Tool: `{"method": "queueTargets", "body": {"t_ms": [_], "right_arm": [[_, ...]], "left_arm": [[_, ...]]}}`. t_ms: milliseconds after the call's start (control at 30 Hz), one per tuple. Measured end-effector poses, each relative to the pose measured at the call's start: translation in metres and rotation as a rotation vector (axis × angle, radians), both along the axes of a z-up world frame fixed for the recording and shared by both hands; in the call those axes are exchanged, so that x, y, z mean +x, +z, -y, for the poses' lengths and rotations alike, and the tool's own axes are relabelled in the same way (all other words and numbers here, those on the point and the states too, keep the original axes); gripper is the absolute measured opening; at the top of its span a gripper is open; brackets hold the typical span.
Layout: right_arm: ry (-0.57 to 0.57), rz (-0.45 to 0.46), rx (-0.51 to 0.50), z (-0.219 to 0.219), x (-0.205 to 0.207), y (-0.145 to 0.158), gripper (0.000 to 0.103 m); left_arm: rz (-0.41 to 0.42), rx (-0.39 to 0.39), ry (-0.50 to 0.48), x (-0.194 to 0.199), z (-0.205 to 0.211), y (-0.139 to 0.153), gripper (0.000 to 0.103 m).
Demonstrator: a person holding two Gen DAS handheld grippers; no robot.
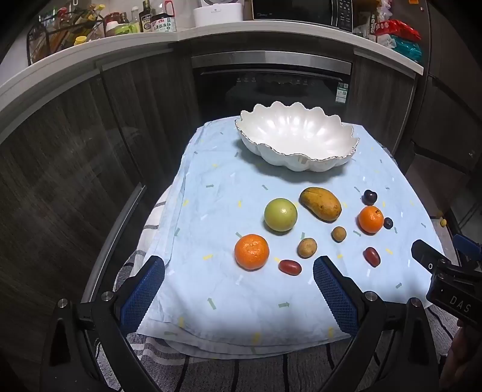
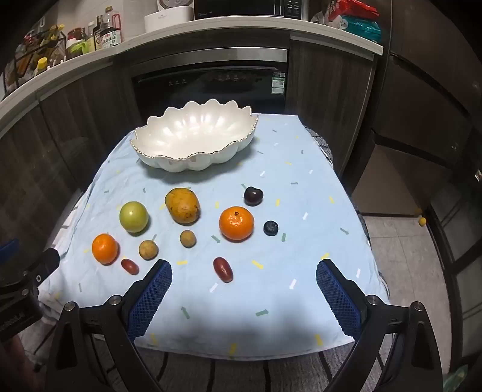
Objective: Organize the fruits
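A white scalloped bowl (image 1: 296, 137) (image 2: 195, 138) stands empty at the far end of the light blue cloth. In front of it lie a mango (image 1: 320, 203) (image 2: 182, 205), a green apple (image 1: 280, 214) (image 2: 133, 216), two oranges (image 1: 251, 251) (image 2: 236, 223), two small brown fruits (image 1: 306, 248) (image 2: 188, 238), two red grape tomatoes (image 1: 289, 267) (image 2: 223, 269), a dark cherry (image 2: 253, 196) and a blueberry (image 2: 270, 228). My left gripper (image 1: 239, 273) is open above the near edge, short of the left orange. My right gripper (image 2: 244, 276) is open, short of a red tomato.
The cloth (image 1: 229, 301) covers a small table with a striped cloth beneath. Dark cabinets and an oven (image 1: 271, 84) stand behind. A counter above holds bottles (image 1: 156, 21) and a microwave (image 1: 301, 12). The right gripper's body (image 1: 452, 289) shows at the left view's right edge.
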State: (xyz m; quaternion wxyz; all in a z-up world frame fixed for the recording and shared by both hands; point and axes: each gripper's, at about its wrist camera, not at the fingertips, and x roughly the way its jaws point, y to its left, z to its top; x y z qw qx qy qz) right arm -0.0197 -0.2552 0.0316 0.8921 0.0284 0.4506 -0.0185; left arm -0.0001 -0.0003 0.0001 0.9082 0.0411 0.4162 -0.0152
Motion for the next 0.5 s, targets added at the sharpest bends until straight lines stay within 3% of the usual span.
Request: {"method": "queueTargets", "body": {"t_ms": [500], "right_arm": [[0.003, 0.008, -0.005, -0.0019, -0.0016, -0.0043, 0.098]], "left_arm": [[-0.002, -0.006, 0.002, -0.0019, 0.0017, -0.0002, 0.101]]}}
